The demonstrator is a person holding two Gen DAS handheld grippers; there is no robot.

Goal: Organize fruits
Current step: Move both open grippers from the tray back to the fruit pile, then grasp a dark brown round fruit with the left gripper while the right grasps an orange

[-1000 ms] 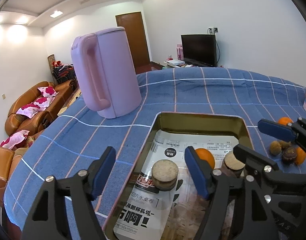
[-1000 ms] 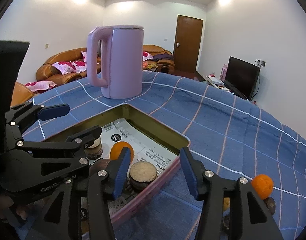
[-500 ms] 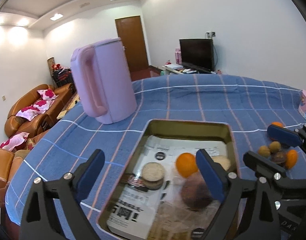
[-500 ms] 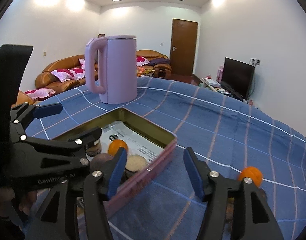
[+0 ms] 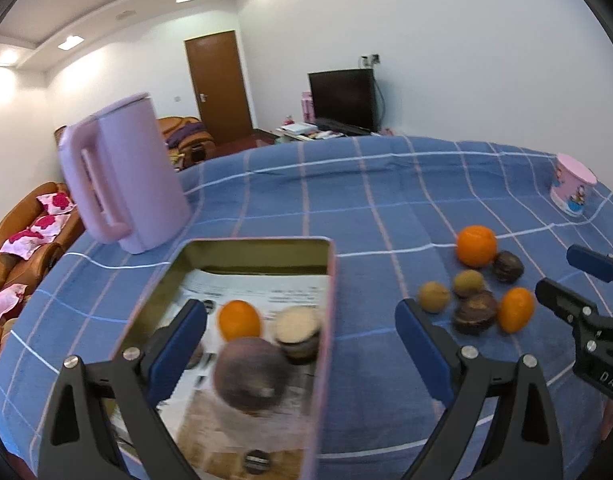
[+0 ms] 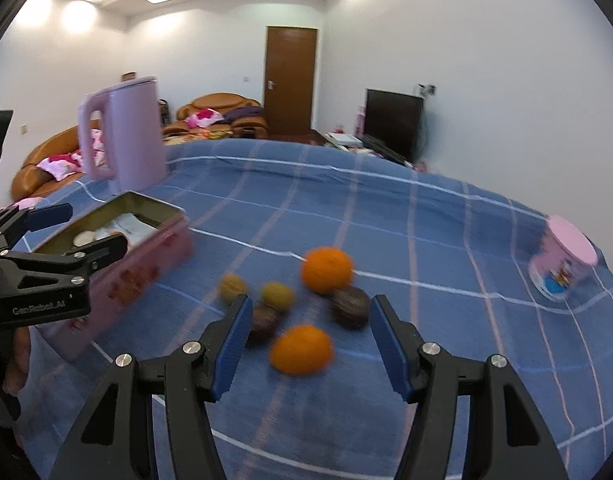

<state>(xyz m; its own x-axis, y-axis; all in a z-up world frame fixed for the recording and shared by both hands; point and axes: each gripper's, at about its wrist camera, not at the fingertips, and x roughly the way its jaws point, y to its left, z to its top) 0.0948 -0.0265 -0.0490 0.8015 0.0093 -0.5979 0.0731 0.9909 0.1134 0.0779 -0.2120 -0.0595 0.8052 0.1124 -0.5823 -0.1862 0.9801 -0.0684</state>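
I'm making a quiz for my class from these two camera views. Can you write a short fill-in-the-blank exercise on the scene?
1. The tall kettle behind the tin is coloured ____.
2. Loose on the tablecloth lie ____ orange fruits.
3. The right gripper hovers over the loose fruit with its jaws ____.
4. The left gripper holds ____.

Missing words: pink; two; open; nothing

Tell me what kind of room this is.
Most likely a home living room: a brown leather sofa with pink cushions, a black flat-screen television on a low stand, and a table under a blue checked cloth holding a lilac electric kettle.
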